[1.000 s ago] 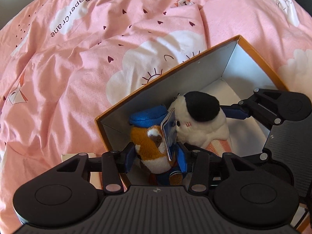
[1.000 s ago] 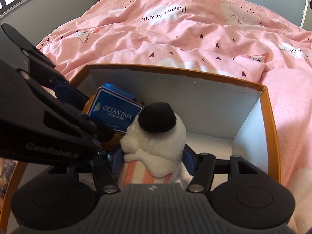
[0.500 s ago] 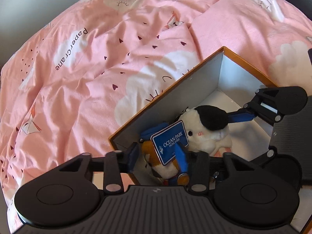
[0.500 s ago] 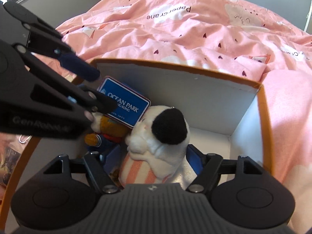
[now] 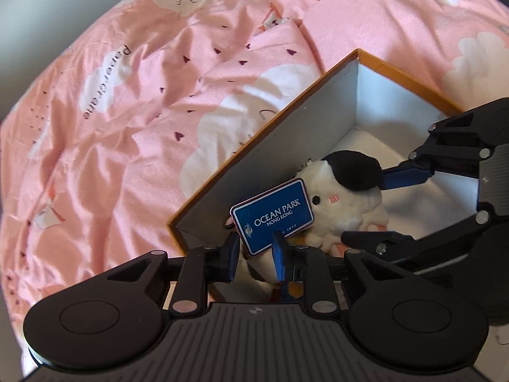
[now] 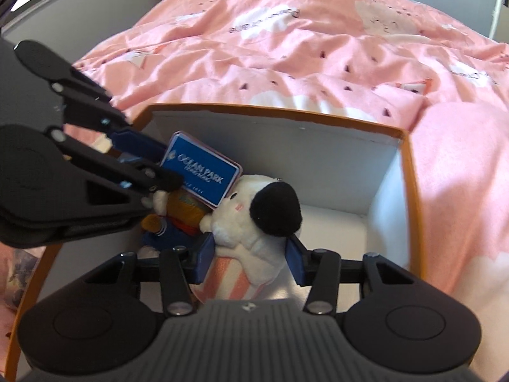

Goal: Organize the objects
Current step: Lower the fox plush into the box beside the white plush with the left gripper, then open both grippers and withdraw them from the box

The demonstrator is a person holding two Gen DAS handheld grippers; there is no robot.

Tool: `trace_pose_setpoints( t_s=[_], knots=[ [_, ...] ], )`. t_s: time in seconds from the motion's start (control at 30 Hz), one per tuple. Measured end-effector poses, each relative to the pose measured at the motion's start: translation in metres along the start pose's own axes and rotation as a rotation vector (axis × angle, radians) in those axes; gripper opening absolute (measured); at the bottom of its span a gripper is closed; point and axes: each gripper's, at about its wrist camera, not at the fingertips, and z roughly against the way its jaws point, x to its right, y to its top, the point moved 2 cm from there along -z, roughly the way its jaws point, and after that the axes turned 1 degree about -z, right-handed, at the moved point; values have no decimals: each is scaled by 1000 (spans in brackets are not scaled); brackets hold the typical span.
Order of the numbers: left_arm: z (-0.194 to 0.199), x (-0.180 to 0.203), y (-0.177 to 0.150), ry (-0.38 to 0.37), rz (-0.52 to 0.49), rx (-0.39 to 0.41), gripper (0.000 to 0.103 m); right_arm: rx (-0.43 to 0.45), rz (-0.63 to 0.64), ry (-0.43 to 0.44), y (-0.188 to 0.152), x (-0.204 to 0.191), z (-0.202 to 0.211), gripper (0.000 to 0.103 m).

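2 plush toys sit inside the box [image 6: 410,191]: right gripper [image 6: 249,262] jaws hold the white plush [image 6: 251,222]; left gripper [image 5: 254,254] jaws look narrow around the orange plush [image 6: 183,208]. Next, I judge, comes releasing both.

left wrist: close, looking down-right into box [image 5: 356,73] | right wrist: close, probably facing bedhead | shared: box interior

Orange-rimmed box [image 6: 410,172], pink heart-print duvet [image 6: 318,47]

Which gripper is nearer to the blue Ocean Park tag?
Left. The left gripper has its fingers directly beside the Ocean Park tag. The right gripper straddles the white plush toy, apart from the tag.
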Motion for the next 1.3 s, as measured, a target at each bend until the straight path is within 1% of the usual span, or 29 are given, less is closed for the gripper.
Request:
trace_pose_setpoints(
  t_s=[0.1, 0.17, 0.27, 0.37, 0.47, 0.53, 0.63, 0.7, 0.73, 0.8, 0.9, 1.03, 1.13, 1.23, 1.3],
  knots=[
    [-2, 3, 0, 87, -35, -11, 28, 1, 17, 25, 0, -5, 0, 50],
    [-6, 2, -1, 126, -47, -13, 26, 0, 31, 11, 0, -7, -2, 50],
    [-13, -6, -3, 90, -10, -13, 21, -8, 26, -12, 0, -10, -9, 50],
    [-10, -13, -5, 61, 28, 16, 21, 13, 77, -38, 0, -18, -13, 50],
    [1, -20, -7, 8, 80, 43, 22, 21, 100, -56, 0, -22, -11, 51],
    [13, -24, -9, -23, 109, 69, 22, 26, 98, -63, -1, -21, -8, 55],
    [32, -34, -12, -51, 149, 105, 27, 26, 91, -88, -1, -22, -5, 60],
    [46, -41, -17, -75, 171, 128, 28, 32, 96, -107, -2, -25, -2, 69],
    [53, -47, -20, -89, 182, 139, 30, 39, 101, -114, -2, -26, 1, 70],
    [66, -57, -26, -101, 200, 154, 34, 64, 119, -142, -2, -31, 8, 75],
    [84, -74, -38, -104, 218, 164, 37, 115, 158, -178, -2, -39, 25, 78],
    [101, -95, -60, -89, 250, 147, 38, 152, 158, -149, 0, -51, 47, 76],
    [110, -106, -81, -83, 274, 126, 38, 193, 179, -98, 2, -72, 67, 71],
    [114, -115, -103, -75, 289, 92, 38, 224, 245, -37, 5, -103, 83, 69],
    [116, -115, -117, -70, 290, 72, 38, 223, 313, 14, 4, -130, 90, 69]
  ],
)
